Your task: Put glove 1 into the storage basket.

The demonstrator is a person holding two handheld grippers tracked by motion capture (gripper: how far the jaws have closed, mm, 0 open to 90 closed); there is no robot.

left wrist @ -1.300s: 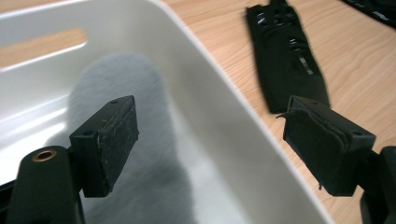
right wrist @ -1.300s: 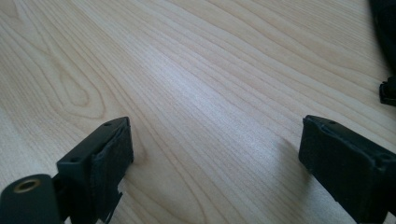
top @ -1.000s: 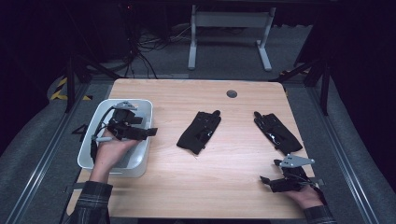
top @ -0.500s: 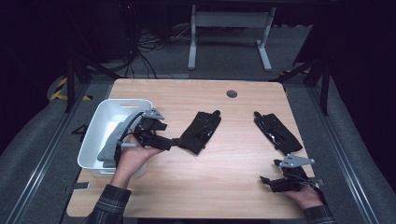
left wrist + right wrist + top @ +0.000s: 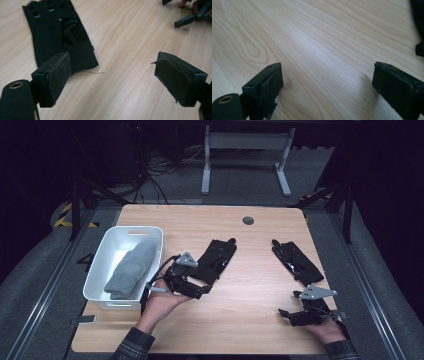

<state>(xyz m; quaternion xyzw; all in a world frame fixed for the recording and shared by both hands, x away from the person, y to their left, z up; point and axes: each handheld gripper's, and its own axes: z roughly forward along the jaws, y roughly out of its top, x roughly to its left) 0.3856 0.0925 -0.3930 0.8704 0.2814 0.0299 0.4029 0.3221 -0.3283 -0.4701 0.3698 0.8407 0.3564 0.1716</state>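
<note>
A black fingerless glove [image 5: 216, 260] lies flat at the table's middle, and a second black glove [image 5: 297, 261] lies to its right. My left gripper [image 5: 199, 290] hovers at the near end of the middle glove, open. In the left gripper view the glove [image 5: 60, 35] spreads at the upper left. The left gripper [image 5: 115, 75] holds nothing, and its left jaw is over the glove's cuff edge. My right gripper [image 5: 286, 316] rests near the front right edge, open. In the right gripper view the right gripper [image 5: 329, 82] has bare wood between its jaws.
A white bin [image 5: 102, 265] stands at the table's left with a grey knitted cloth [image 5: 131, 267] lying in it. A round cable hole [image 5: 248, 220] sits near the far edge. The right gripper [image 5: 192, 15] shows in the left gripper view's top right corner.
My left gripper has come out of the white bin and moved right to the middle glove's near end. The grey cloth now lies uncovered in the bin. The right gripper has stayed put.
</note>
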